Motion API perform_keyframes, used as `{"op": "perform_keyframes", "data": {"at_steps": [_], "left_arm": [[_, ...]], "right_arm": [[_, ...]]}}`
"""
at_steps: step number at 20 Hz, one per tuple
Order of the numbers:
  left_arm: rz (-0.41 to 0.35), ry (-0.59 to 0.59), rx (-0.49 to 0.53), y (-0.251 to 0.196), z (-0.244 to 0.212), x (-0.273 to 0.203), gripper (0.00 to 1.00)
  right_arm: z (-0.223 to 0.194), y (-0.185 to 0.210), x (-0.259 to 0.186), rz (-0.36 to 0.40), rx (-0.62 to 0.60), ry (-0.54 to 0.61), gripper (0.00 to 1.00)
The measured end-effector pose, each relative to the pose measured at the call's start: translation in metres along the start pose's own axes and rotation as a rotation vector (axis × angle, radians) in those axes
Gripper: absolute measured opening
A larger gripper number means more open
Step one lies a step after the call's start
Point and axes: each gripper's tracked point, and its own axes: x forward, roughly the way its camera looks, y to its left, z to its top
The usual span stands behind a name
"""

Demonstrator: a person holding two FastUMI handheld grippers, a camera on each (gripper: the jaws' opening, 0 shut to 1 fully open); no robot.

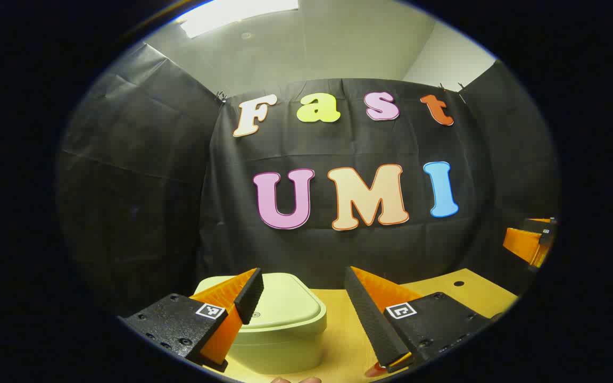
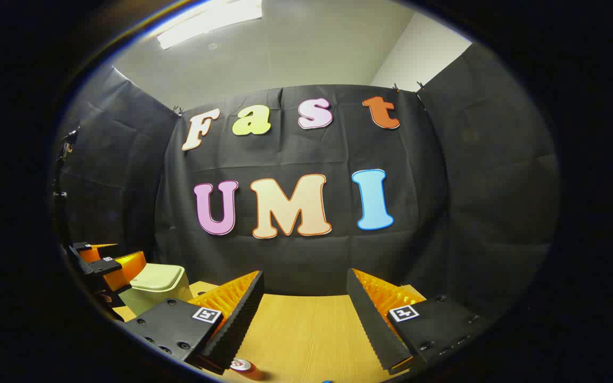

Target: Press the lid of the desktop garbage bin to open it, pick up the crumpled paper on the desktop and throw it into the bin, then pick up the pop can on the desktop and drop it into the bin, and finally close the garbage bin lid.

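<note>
Just ahead of the left gripper (image 1: 306, 314), the desktop garbage bin (image 1: 280, 330) sits on the wooden worktop (image 1: 445, 292) with its lid (image 1: 285, 306) down; the near-left finger overlaps its left edge, fingers spread apart, gripping nothing. Far right of that gripper shows the right gripper (image 2: 304, 319), also spread wide over bare worktop. Below its left finger lies a pop can (image 2: 245, 367), partly hidden. Black cloth walls the booth behind.
</note>
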Motion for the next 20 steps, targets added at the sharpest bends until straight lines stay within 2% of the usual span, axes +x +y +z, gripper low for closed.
{"op": "perform_keyframes", "data": {"at_steps": [4,20], "left_arm": [[0.004,0.031,-0.009,-0.001,-0.007,0.0,0.94],[0.008,-0.003,0.032,0.001,0.003,-0.015,0.94]], "right_arm": [[0.001,-0.003,0.008,-0.005,-0.021,0.006,0.98],[-0.008,-0.001,0.004,-0.004,-0.01,0.02,0.98]]}}
